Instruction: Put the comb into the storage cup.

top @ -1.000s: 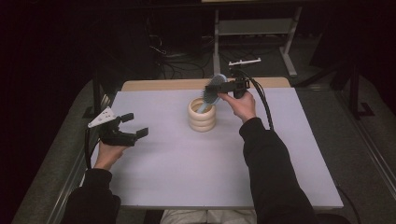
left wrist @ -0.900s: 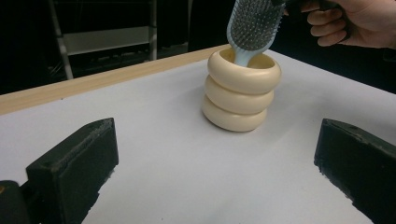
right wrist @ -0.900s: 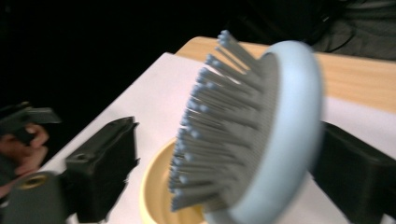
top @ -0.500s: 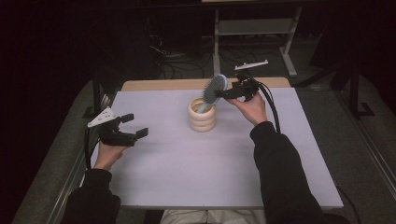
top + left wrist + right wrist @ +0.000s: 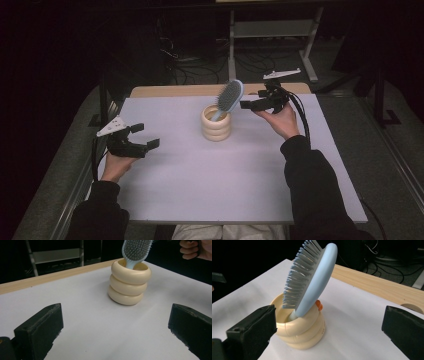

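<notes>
A light-blue plastic bristled hairbrush [image 5: 230, 95] leans in the cream, ribbed three-ring holder [image 5: 216, 123], its handle hidden inside. Just right of the holder, the right gripper [image 5: 251, 104] has just spread empty. Well left of it, the left gripper [image 5: 146, 136] gapes empty too.

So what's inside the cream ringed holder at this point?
A light blue hairbrush stands handle-down in the cream holder, its bristled head leaning out over the rim. The handle's lower end and the holder's bottom are hidden by its wall.
</notes>
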{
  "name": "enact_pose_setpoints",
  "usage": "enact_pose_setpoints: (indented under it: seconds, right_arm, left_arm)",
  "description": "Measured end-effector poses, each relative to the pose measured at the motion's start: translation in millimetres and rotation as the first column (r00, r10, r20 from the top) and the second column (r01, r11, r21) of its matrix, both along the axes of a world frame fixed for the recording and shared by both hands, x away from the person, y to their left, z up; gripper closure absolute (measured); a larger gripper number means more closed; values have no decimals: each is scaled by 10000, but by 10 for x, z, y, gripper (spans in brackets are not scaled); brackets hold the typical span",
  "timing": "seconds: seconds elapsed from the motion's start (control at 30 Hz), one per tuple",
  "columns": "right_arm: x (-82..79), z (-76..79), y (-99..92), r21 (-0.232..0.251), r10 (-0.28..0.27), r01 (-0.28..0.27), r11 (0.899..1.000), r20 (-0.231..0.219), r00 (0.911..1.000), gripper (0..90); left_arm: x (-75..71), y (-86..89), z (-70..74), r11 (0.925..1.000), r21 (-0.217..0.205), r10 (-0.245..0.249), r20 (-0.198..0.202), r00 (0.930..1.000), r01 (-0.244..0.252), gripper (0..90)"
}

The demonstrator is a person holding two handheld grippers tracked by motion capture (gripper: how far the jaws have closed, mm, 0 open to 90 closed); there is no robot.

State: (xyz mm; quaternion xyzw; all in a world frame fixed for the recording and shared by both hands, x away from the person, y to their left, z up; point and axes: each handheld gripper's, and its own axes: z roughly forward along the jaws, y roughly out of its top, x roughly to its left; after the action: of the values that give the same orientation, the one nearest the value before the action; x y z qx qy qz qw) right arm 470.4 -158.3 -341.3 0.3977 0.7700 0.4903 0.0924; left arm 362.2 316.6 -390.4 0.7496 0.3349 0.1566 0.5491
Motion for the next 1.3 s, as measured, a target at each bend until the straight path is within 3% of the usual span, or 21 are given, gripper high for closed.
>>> enact_pose_setpoints:
  seconds: [0.2,0.67,1.3]
  right_arm:
    - [-90,37,-40,-257,159,-151,9996,331,9993,0]
    - [-303,27,-145,-696,410,-378,9969,464,9981,0]
    - [-589,-12,-408,-711,354,-315,9970,543,9979,0]
  left_arm:
    - [-5,16,-6,9999,24,106,3,9999,-106,0]
    - [-19,41,-1,9998,-54,187,44,9998,-186,0]
    - [-30,21,-7,10000,32,-20,-24,10000,20,0]
